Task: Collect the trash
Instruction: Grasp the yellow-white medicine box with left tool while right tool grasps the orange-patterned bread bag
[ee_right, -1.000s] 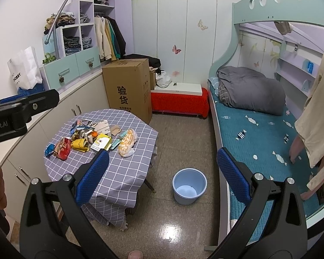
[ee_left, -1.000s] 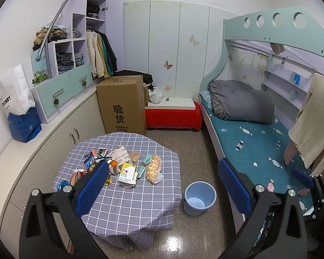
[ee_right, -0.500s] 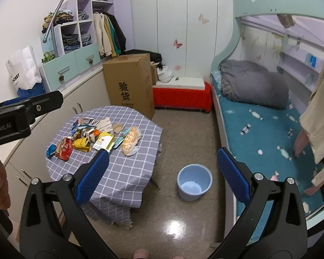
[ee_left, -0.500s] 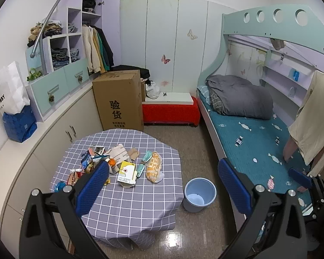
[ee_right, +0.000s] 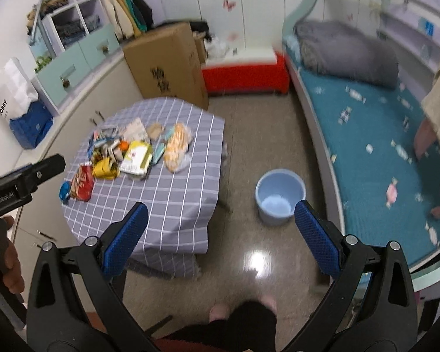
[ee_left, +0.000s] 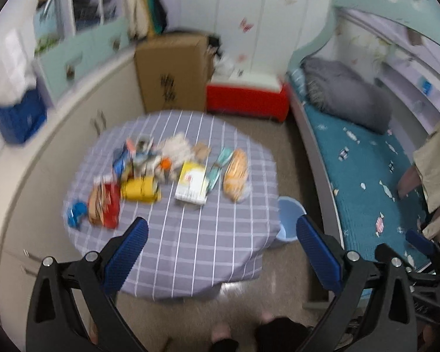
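Standing on glossy grey floor (ee_right: pixel 243 158), feet showing at the bottom edge. Hovering wide open and gripping nothing: left gripper (ee_left: pixel 220 243) above the near edge of the round table in grey checked cloth (ee_left: pixel 190 234), right gripper (ee_right: pixel 220 228) over bare floor between table and bed. Lying heaped on the table's far-left half: a pile of wrappers and packets (ee_right: pixel 126 155), near half bare. Sitting on open floor just right of the table: a round light-blue plastic bucket (ee_right: pixel 280 196). Flanking the room: teal-sheeted bunk bed (ee_right: pixel 366 135) right, cream cabinets (ee_left: pixel 29 176) left; brown cardboard box (ee_right: pixel 167 64) behind.
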### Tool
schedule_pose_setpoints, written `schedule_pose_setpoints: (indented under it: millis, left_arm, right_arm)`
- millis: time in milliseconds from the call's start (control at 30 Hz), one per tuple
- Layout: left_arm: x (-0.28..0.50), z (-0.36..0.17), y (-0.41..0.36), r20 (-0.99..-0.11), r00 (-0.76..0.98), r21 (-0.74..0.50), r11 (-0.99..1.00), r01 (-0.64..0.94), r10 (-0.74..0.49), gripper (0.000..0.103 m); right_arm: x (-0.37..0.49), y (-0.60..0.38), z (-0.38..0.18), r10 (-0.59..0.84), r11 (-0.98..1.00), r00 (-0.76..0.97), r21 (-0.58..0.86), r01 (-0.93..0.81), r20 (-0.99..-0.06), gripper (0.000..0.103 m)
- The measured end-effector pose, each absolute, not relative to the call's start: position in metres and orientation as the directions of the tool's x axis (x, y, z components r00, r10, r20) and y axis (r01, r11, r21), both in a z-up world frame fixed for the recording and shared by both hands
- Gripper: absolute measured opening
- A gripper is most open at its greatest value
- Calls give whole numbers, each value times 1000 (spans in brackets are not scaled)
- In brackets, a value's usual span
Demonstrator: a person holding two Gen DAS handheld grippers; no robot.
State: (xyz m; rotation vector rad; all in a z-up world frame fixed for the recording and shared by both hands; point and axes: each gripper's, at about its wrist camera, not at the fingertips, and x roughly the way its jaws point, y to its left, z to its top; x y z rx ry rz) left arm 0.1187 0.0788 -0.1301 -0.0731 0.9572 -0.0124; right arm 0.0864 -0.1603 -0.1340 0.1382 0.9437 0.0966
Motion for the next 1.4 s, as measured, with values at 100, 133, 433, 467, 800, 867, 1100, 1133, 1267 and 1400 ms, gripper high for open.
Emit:
schedule_pose_setpoints:
  millis: [100,133,433,467,800,867,1100,1133,1267,1400]
  left_arm:
    - [137,-157,92,-856,514,-95,993,-68,-47,99]
    - [142,-164,95,-864,503,-94,992,-79,-42,99]
    - [230,-233,100,-937,347,-60,972,-227,24,98]
    - [240,-239,100,-941,336,-55,970,-236,29,98]
    - [311,-307,116,-978,183,48,961,-271,100,93]
    - [321,-319,122,-982,143,81,961,-263,122,85]
    - [345,-333,122,-981,111,136,975,-174,156,77]
    - [347,-335,122,-983,104,134,977,-164,152,74]
    - [357,-344,125,-990,86,97,985,-141,110,57]
    - [360,-343,127,-992,94,77,991,-107,87,54]
  right_arm:
    - [115,-159,-154,168,984,536,175,-38,-828,98]
    - [124,-158,-161,178,982,521,181,-45,-835,98]
    - [256,-144,-226,330,942,329,284,-179,-885,97]
    - [274,-140,-234,344,935,297,296,-195,-891,97]
    - [366,-105,-296,397,896,76,369,-247,-914,97]
    - [373,-99,-305,395,895,53,371,-246,-917,97]
    - [393,-75,-334,395,897,-10,388,-214,-919,97]
    - [395,-73,-337,398,897,-17,393,-204,-917,97]
    - [403,-62,-343,403,897,-23,400,-189,-915,94]
    - [408,-54,-351,407,899,-33,406,-161,-913,69]
